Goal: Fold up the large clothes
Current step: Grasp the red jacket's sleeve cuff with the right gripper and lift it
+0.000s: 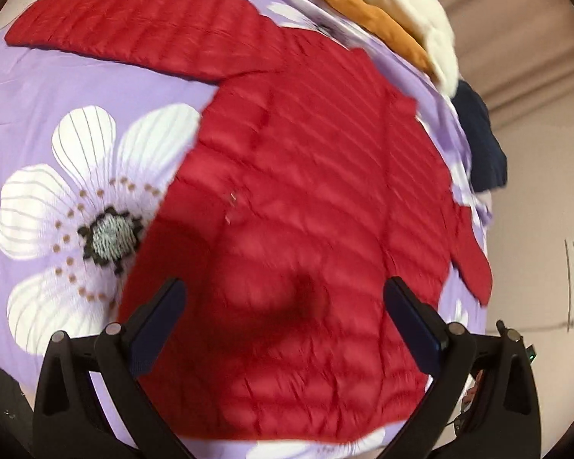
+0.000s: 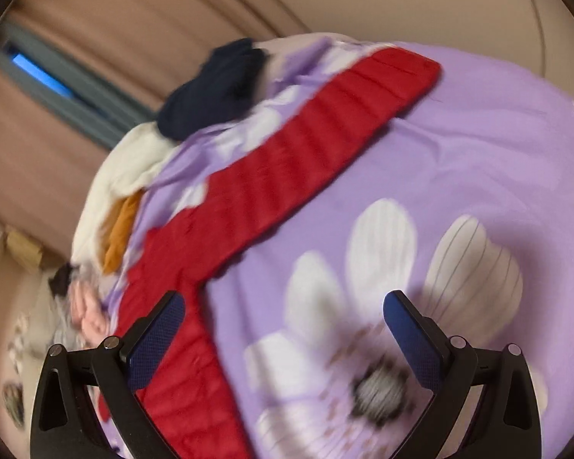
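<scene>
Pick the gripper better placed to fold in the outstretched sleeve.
Right, probably. The right gripper sits open beside the jacket's armpit, with the sleeve running away ahead. The left gripper, also open, hovers over the body, far from any sleeve.

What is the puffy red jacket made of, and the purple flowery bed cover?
The puffy red quilted jacket looks like thin, faintly shiny nylon-type shell with soft filling, judging by its stitched puffy rows. The purple flower-print bed cover looks like smooth matte woven cloth, perhaps cotton: it creases softly.
</scene>
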